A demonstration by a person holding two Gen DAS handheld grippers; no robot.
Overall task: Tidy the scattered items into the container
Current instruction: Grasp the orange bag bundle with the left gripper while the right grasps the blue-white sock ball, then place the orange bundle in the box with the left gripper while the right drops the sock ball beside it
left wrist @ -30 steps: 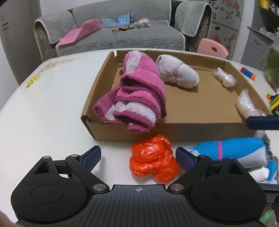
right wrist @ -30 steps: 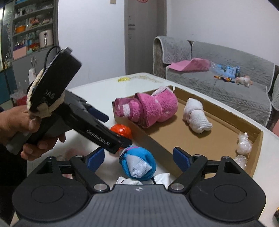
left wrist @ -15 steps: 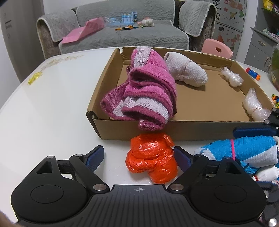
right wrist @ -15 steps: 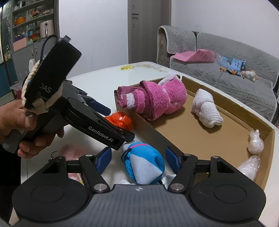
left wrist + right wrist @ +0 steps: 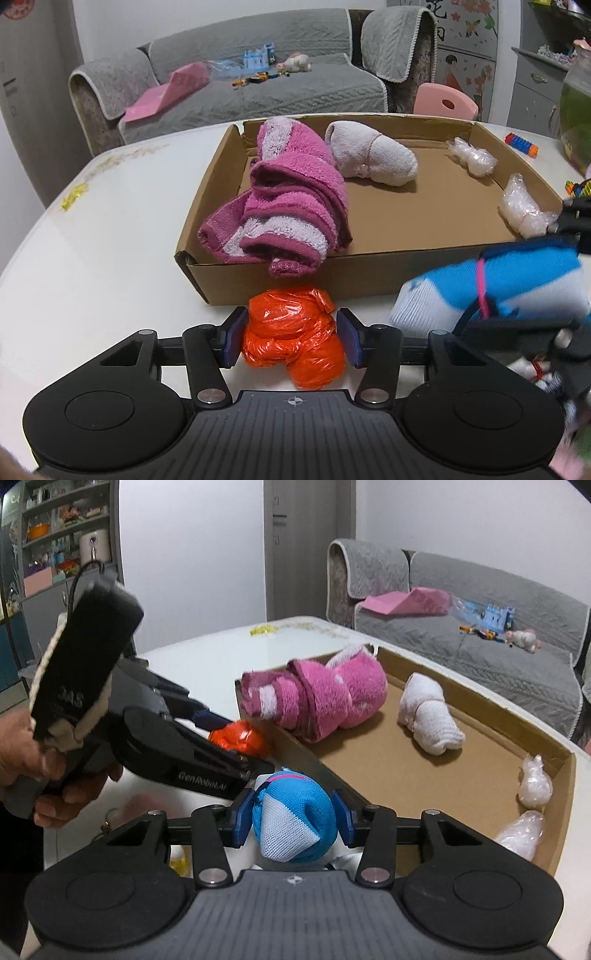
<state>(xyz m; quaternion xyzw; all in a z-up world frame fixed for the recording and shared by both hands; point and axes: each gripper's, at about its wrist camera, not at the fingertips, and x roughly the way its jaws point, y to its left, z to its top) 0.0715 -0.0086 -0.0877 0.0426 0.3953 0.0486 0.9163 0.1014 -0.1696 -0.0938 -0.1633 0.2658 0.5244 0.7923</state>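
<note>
Four items already lie in the cardboard box (image 5: 369, 273): one pink towel (image 5: 291, 206) at its left end, one rolled white sock (image 5: 373, 158) behind it, and two clear plastic wads (image 5: 524, 214) at the right edge. Two items remain outside, both at frame bottom. The left gripper (image 5: 290, 341) pinches the orange plastic bag (image 5: 291, 343), which rests on the table before the box wall. The right gripper (image 5: 291, 818) pinches the blue-and-white sock ball (image 5: 295, 819), apparently lifted, though blur makes that uncertain.
</note>
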